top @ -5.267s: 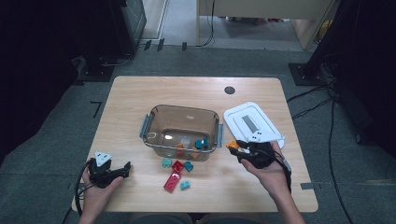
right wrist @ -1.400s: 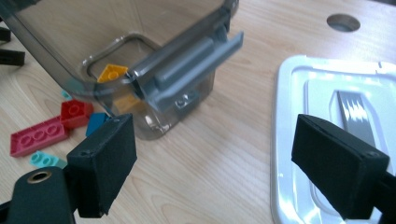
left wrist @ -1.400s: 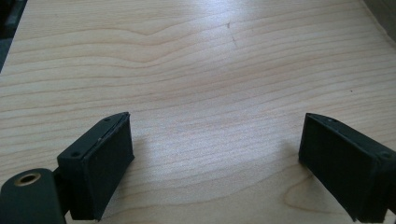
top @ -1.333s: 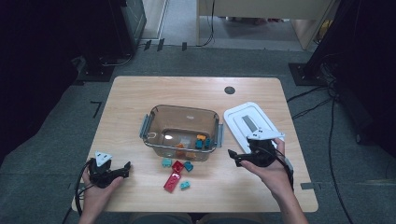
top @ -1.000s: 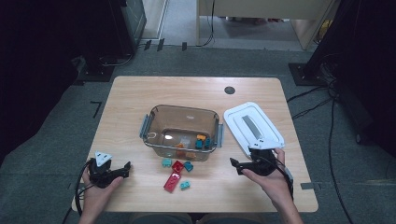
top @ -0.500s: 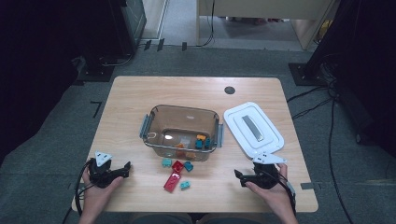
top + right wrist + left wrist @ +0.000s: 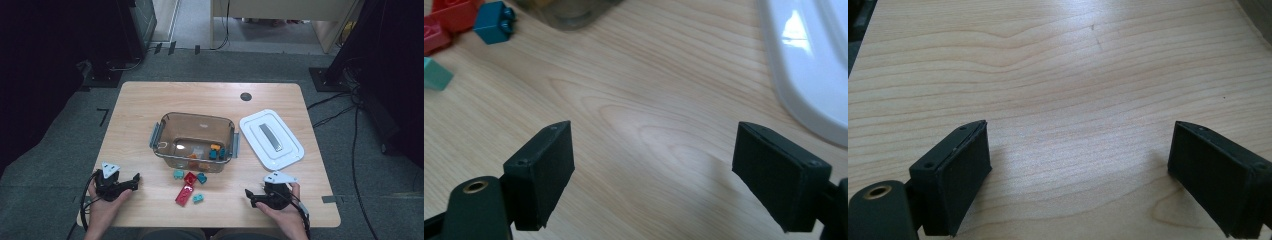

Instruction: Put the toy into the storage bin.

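My right gripper [image 7: 254, 194] rests low on the table [image 7: 150, 107], jaws wide and empty, right of the loose bricks [image 7: 190, 186] lying before the bin [image 7: 196, 141]. Left gripper [image 7: 131, 181] is likewise released. Bin contents are hard to read.

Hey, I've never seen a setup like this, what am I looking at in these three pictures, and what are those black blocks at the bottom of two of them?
A person sits at a wooden table with a hand-held two-jaw tool in each hand: the left gripper and the right gripper. The high view looks down from above. The other two pictures come from cameras riding on each gripper; the black blocks are that gripper's own jaws, standing open over bare wood with nothing between them. On the table lie a clear brown container with a few small toy bricks inside, its white lid set down beside it, and loose toy bricks in front of it, red and teal. Nothing is held.
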A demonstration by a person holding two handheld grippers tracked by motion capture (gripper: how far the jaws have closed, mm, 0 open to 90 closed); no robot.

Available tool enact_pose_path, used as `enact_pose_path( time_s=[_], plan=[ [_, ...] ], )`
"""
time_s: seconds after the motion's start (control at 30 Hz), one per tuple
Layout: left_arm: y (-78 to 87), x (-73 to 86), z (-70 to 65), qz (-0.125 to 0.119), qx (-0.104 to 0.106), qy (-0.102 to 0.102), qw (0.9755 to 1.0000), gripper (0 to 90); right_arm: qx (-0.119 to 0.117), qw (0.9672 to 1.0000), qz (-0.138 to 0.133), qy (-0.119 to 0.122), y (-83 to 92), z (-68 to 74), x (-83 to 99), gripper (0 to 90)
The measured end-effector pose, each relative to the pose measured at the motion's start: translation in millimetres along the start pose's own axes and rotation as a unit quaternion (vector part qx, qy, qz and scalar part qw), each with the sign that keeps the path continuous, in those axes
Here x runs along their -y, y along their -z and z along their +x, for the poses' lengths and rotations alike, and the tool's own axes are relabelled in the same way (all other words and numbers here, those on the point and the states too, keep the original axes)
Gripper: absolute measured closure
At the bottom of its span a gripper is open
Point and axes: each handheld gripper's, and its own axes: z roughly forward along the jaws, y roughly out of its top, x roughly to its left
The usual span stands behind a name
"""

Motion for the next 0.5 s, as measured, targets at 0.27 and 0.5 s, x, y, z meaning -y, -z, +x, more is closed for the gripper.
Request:
enact_pose_path(
  time_s=[0.27,0.5],
  plan=[
    [0.0,0.0,0.0,0.0,0.0,0.0,1.0,9.9,-0.025,0.9995,0.0,0.021,-13.3,25.2,-3.3,20.4],
    [0.2,0.2,0.0,0.0,-0.001,0.0,1.0,9.9,-0.043,0.9987,-0.009,0.025,-22.9,44.1,-8.1,26.0]
  ],
)
